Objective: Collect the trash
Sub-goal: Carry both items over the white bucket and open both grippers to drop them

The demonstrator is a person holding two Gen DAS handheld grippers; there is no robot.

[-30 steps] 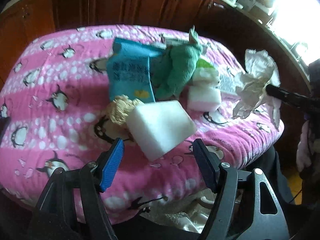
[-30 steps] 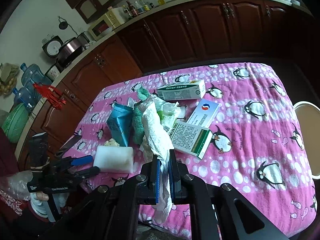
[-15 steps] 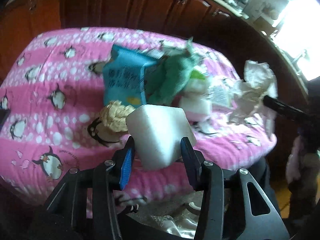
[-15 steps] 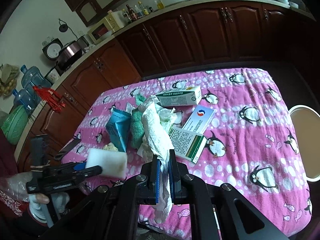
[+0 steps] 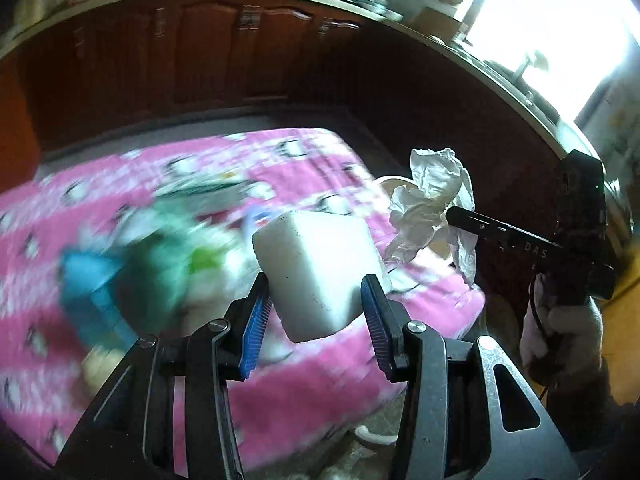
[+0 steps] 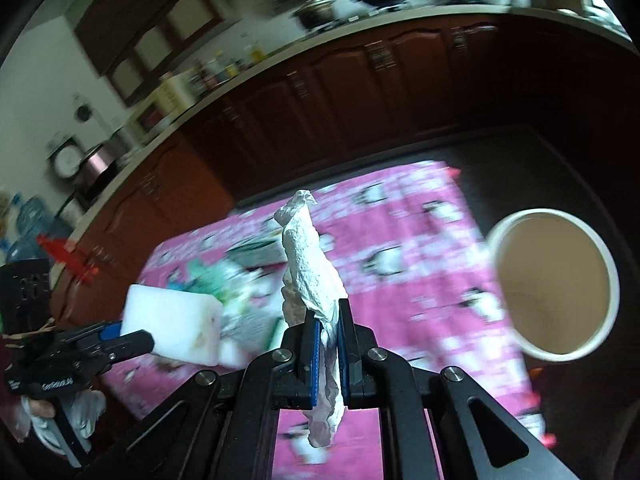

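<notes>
Left wrist view first: the left gripper [image 5: 316,308] has its jaws clamped on a white foam block [image 5: 318,270], lifted mid-frame off the pink penguin cloth [image 5: 280,412]; a blurry pile of wrappers [image 5: 132,264] sits at centre left, so I'd say plenty is left to collect. Right wrist view: the right gripper [image 6: 329,338] has its jaws pinched tight on a crumpled white tissue [image 6: 308,264]. A round bin [image 6: 554,288] at the right edge looks empty inside, as far as I can see, nothing dropped in yet.
</notes>
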